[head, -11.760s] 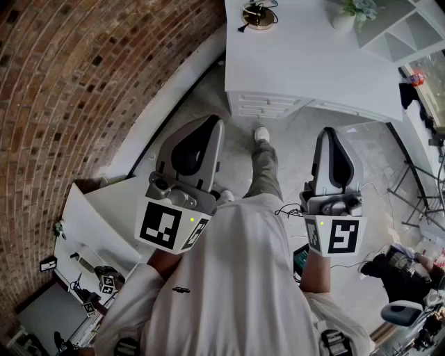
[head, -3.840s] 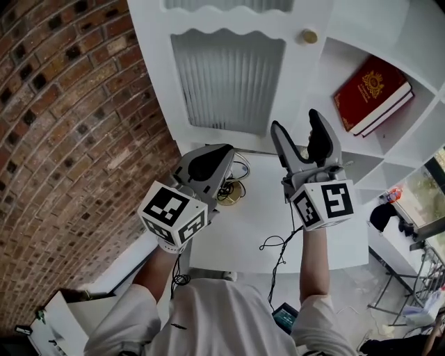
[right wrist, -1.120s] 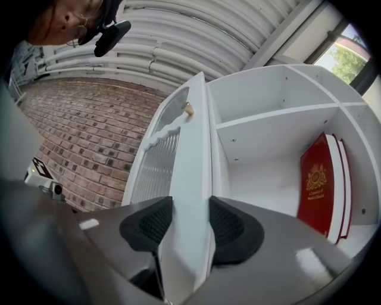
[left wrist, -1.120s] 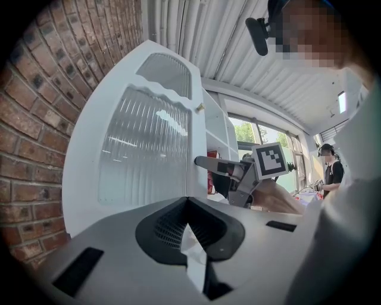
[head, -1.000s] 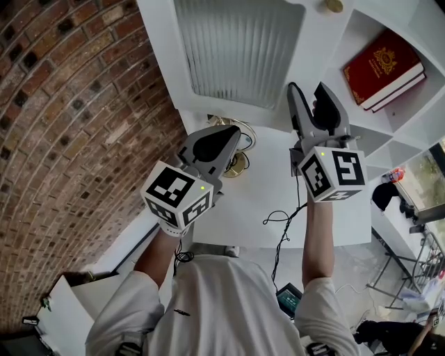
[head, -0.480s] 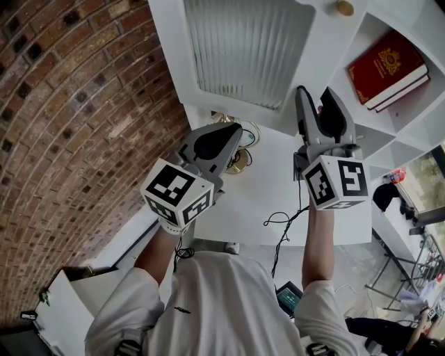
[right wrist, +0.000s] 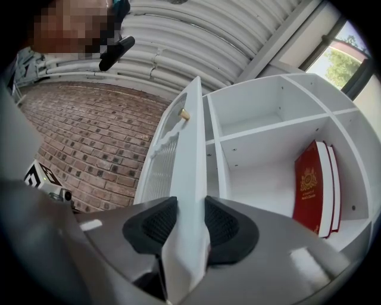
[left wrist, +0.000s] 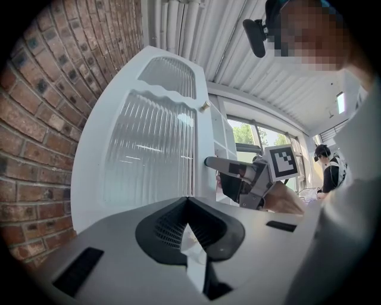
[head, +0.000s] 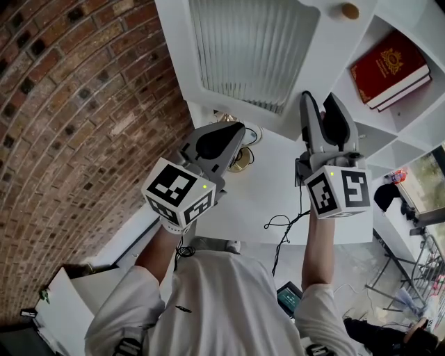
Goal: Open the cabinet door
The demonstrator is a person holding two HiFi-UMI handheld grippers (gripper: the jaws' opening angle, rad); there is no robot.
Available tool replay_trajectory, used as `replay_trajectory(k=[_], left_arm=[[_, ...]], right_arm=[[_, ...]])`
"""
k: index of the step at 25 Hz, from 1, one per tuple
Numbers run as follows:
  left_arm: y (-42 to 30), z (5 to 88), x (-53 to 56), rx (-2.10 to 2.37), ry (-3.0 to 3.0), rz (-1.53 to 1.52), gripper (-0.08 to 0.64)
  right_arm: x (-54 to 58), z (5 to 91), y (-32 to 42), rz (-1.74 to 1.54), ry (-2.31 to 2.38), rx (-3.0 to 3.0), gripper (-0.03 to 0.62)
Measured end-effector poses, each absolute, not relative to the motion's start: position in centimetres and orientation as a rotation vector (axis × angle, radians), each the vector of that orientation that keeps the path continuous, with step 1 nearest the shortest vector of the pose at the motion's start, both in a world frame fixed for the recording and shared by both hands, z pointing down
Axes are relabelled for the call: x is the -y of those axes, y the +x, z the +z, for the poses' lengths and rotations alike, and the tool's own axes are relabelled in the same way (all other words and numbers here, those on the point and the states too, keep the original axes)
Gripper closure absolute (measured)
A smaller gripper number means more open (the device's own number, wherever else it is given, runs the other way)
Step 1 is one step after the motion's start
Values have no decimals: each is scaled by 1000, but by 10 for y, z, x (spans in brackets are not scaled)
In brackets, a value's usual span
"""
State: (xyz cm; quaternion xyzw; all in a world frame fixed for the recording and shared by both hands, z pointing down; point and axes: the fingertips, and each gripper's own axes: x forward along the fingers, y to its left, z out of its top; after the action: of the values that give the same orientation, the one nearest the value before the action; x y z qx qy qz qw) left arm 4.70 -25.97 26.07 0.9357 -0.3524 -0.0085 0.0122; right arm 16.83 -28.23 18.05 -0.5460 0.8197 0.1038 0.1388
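The white cabinet door (head: 250, 49) has a ribbed glass panel and a small brass knob (head: 350, 11) near its free edge. It stands ajar, and I see it edge-on in the right gripper view (right wrist: 189, 179). My right gripper (head: 318, 101) straddles the door's lower free edge. Its jaws are closing, and both dark pads (right wrist: 152, 226) lie against the two faces of the edge. My left gripper (head: 233, 128) hangs shut and empty to the left, in front of the glass panel (left wrist: 149, 155) and apart from it.
Open white shelves to the right hold a red book (head: 386, 66) with a gold crest. Below is a white desk (head: 278, 201) with a round brass object (head: 240, 160) and a black cable (head: 281, 226). A brick wall (head: 83, 104) closes the left side.
My right gripper has crept up along the door's edge and its jaws have narrowed onto it. The left gripper has stayed where it was.
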Motion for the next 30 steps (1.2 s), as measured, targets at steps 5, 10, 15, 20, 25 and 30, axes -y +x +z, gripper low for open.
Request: replay_trajectory(k=[5, 10, 15, 20, 25, 30], left_arm=[[43, 262, 252, 1089, 2914, -34, 552], [36, 261, 245, 1067, 2919, -33, 552], [32, 257, 238, 1015, 2935, -29, 552], [28, 256, 232, 969, 2944, -25, 552], [20, 258, 227, 944, 2945, -26, 552], [14, 258, 222, 925, 2949, -28, 552]], right_arm=[[272, 180, 165, 301, -1580, -2364, 442], [261, 181, 159, 295, -1598, -2353, 449], [251, 180, 155, 287, -1638, -2338, 453], [242, 180, 149, 286, -1671, -2320, 456], [234, 179, 145, 295, -1698, -2298, 457], [227, 180, 142, 292, -1724, -2284, 459]])
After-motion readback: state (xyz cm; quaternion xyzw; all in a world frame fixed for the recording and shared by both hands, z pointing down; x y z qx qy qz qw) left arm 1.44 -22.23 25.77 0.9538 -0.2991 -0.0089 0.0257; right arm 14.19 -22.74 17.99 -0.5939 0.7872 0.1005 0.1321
